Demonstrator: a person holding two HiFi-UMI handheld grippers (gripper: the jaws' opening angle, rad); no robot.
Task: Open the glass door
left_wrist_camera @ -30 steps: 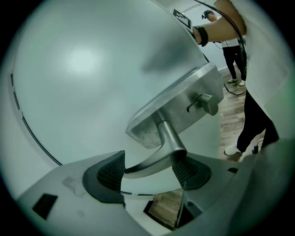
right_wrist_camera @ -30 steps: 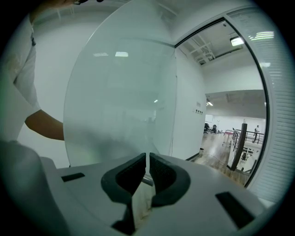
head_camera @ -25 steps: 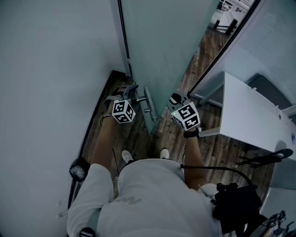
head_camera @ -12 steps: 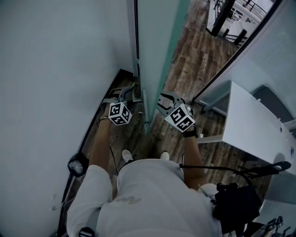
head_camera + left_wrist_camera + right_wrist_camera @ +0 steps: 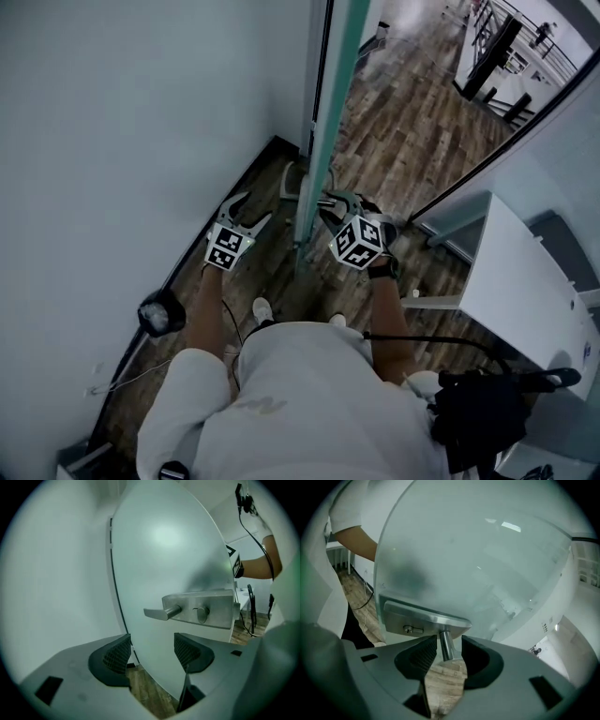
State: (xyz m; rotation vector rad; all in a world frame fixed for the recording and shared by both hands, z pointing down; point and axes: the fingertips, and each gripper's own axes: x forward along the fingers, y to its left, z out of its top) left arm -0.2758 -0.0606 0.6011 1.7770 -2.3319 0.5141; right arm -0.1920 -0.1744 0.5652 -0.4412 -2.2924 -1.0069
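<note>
While the glass door (image 5: 478,550) stands between our two hands, the right gripper (image 5: 449,649) has just opened its jaws wide, the lever stem (image 5: 446,644) between them unpressed; the left gripper (image 5: 152,649) holds its jaws wide and empty, the door's other lever handle (image 5: 161,613) just above them.

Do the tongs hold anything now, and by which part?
Nothing is held. The right tongs, just opened, straddle the door handle without pressing it; the left tongs are empty.

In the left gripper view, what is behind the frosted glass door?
Only a dark smudge shows through the glass door; the frosting covers what casts it. Past its edge, a forearm and wood floor.
</note>
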